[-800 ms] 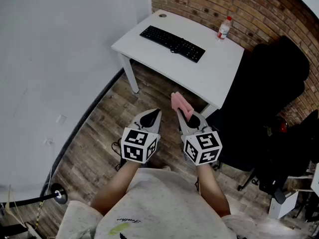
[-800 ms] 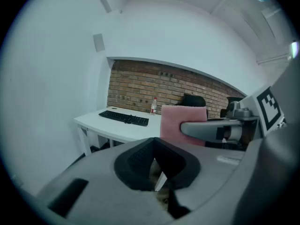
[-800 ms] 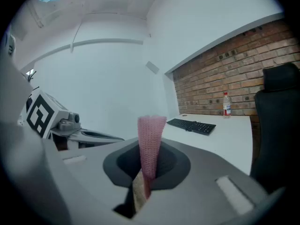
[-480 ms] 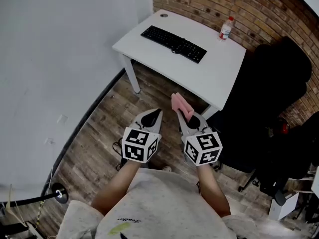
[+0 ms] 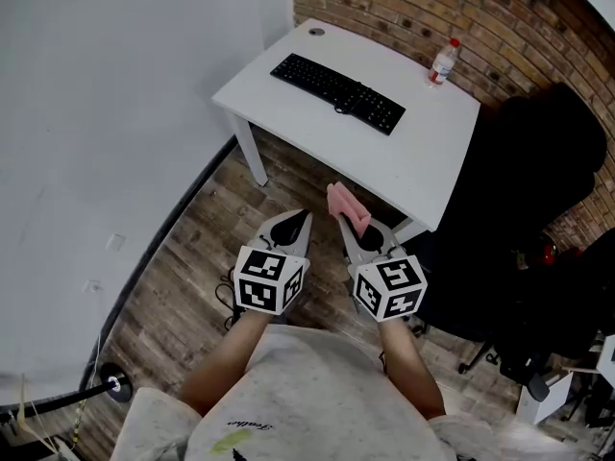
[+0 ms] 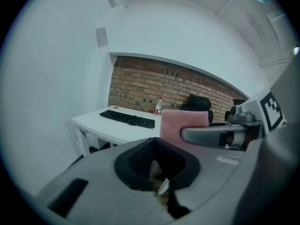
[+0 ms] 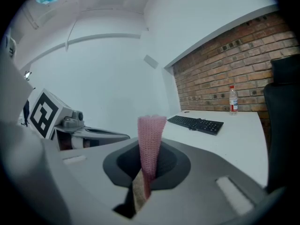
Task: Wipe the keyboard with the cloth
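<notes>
Within right hand-held gripper (image 7: 146, 171), upright pink cloth (image 7: 151, 139)

The right tongs (image 7: 142, 184) pinch a pink cloth (image 7: 151, 139) that stands upright; beyond, a black keyboard (image 7: 196, 123) lies on the white table (image 7: 234, 142), well apart.

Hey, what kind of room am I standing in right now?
Most likely a small office or workroom: a white desk carrying a black keyboard stands against a brick wall, with a black office chair beside it.
</notes>
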The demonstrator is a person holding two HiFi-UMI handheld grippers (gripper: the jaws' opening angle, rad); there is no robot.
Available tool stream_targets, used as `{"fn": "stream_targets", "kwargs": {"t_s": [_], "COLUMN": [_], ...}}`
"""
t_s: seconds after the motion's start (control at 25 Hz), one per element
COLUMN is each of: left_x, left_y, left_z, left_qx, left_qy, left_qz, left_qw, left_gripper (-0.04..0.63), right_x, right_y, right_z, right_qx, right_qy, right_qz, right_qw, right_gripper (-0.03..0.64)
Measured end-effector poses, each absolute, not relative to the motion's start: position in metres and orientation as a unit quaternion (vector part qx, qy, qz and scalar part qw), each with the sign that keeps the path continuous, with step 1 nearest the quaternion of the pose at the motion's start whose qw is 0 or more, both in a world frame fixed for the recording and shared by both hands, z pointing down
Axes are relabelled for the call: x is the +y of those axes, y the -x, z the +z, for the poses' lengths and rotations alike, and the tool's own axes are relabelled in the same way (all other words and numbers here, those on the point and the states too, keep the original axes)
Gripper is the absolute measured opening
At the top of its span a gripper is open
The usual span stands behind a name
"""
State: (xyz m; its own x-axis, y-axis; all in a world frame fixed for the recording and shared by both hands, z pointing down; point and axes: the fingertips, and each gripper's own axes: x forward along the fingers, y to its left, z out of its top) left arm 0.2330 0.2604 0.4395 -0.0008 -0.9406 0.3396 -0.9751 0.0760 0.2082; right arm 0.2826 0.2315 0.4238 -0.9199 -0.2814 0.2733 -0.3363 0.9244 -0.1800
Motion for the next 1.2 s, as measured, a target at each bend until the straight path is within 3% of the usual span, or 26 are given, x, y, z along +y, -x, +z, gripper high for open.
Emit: {"fn": "stream_targets", "kwargs": {"t_s": [1.2], "left_x": [0.142], "left_y": [0.020], "left_z": [0.438], "left_qx": [-0.654], "left_qy": [-0.723], "left_qz": [0.033], "left_qw": [0.220], "left_gripper": [-0.003], "right_x": [0.120], "right_y": [-0.027], "right_z": [0.420], "right_qx": [-0.956], "right_qy": [-0.213], "right_qz": [0.125], "right_qw": [0.157], "right_gripper": [0.025]}}
